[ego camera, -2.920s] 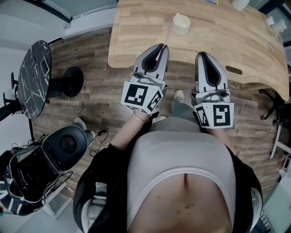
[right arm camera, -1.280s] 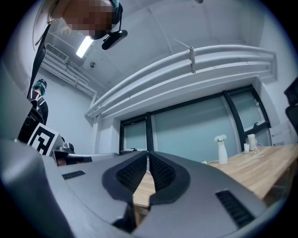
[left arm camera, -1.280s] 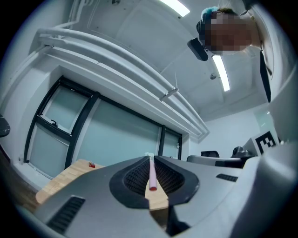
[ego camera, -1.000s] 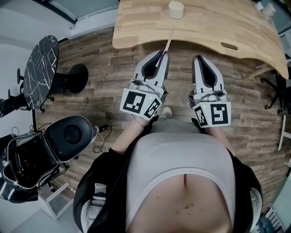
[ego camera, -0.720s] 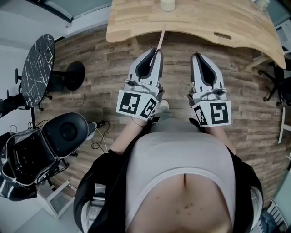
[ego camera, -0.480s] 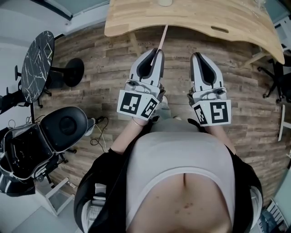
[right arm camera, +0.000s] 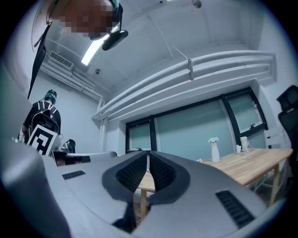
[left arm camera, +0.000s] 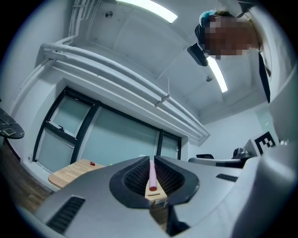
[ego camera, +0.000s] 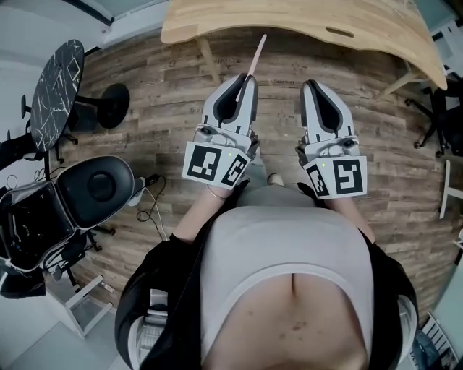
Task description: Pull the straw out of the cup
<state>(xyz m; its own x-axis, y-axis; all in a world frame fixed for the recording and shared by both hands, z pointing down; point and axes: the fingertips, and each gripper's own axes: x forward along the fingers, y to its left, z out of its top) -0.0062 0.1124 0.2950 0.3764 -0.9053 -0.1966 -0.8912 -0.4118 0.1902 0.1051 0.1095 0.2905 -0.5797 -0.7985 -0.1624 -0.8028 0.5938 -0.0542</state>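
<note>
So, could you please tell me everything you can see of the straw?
The straw is a thin, straight, pale pink tube, plastic or paper by its look. The left gripper is shut on one end of it; the rest sticks out past the tip, above the wooden floor, pointing toward the table. Nothing else touches it.

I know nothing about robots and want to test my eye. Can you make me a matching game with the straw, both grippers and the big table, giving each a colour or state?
Things:
1. straw
2. left gripper
3. right gripper
4. table

Colour or state:
A. shut, nothing in it
B. pink
C. pale wood
D. shut on the straw

Pairs: 1-B, 2-D, 3-A, 4-C
</note>
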